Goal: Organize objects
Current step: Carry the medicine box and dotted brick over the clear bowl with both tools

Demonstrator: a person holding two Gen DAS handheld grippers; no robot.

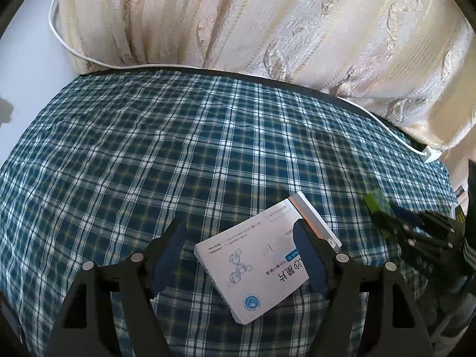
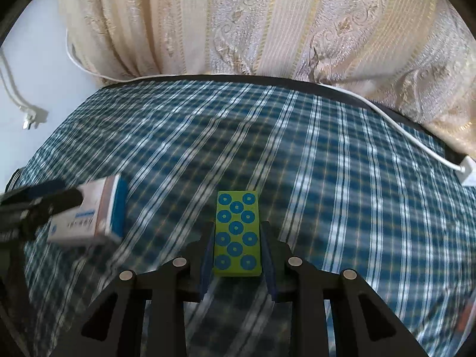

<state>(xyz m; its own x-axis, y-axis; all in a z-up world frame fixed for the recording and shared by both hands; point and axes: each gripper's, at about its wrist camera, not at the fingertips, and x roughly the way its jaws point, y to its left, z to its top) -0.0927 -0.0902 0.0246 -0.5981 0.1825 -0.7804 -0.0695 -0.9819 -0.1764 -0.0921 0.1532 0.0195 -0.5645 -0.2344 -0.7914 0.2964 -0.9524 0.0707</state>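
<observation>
On my right tool (image 2: 237, 250) I see the blue pads clamped against both long sides of the green block (image 2: 237, 233), which is dotted with blue rings and points straight ahead between the fingers. It looks lifted off the plaid cloth (image 2: 327, 163), though I cannot be sure. Off to that tool's left, blurred, the white medicine box (image 2: 89, 217) sits in front of my other tool.

My left tool (image 1: 238, 255) has its jaws spread wide. The white medicine box (image 1: 261, 261) lies flat on the plaid cloth (image 1: 148, 148) between the fingers, turned at an angle, with the right pad (image 1: 306, 255) over its edge; I cannot tell whether they touch. To the right of this tool, the right tool (image 1: 383, 211) carries the green block (image 1: 377, 200).

Beyond both tools the cloth runs to a far edge where a white cable (image 2: 386, 119) leads to a white plug block (image 2: 470, 172), backed by a cream patterned curtain (image 2: 267, 23).
</observation>
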